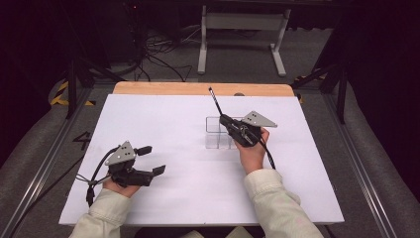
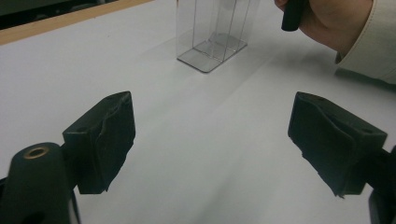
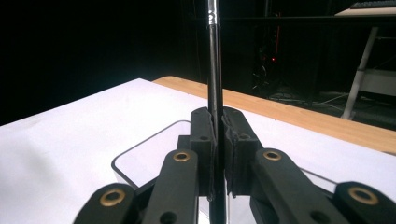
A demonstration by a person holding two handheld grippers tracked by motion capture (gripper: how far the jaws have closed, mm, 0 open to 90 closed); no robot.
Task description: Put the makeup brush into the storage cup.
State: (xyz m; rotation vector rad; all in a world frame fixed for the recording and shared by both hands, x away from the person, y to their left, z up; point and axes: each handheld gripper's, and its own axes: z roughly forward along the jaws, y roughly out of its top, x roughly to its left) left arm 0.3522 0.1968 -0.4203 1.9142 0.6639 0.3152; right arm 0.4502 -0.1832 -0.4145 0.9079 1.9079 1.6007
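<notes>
White table top with tan wood edge; black grippers, grey plates; clear container; black pen; cream sleeves.

The left claw rests low near the table's near-left corner, held in the left hand, its jaws spread wide apart with bare table between them. The right claw is raised over the middle of the table toward its far edge, gripped by the right hand, its jaws pressed together on a thin black rod that stands up between them.
</notes>
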